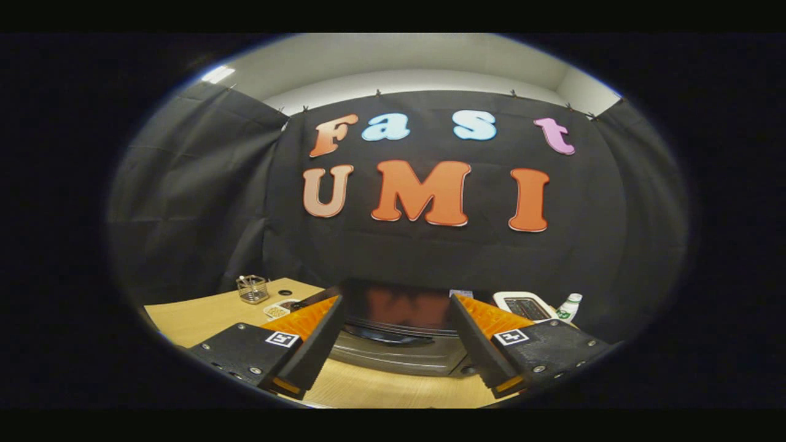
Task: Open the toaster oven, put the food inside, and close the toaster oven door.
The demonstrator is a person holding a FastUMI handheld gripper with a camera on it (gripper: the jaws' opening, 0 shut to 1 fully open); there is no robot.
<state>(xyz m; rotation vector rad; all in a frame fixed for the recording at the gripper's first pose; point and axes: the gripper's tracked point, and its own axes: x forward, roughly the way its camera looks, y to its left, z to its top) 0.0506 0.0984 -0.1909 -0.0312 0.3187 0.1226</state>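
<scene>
We hold the gripper (396, 319) released, fingers wide, toaster oven (399, 344) low centre with door shut; we should drop level onto its handle (384, 334), squarely

1. Your claw (396, 319) is spread wide, fingers (319, 334) apart and touching nothing.
2. Toaster oven (399, 334) sits on the desk (196, 316) between and just beyond the fingers; its dark glass door (399, 310) looks closed.
3. Beyond the left finger: small dish of food (277, 310), and a wire basket (252, 289) further back.
4. Beyond the right finger: white device (523, 305), with a small white bottle (569, 307) just beside it.
</scene>
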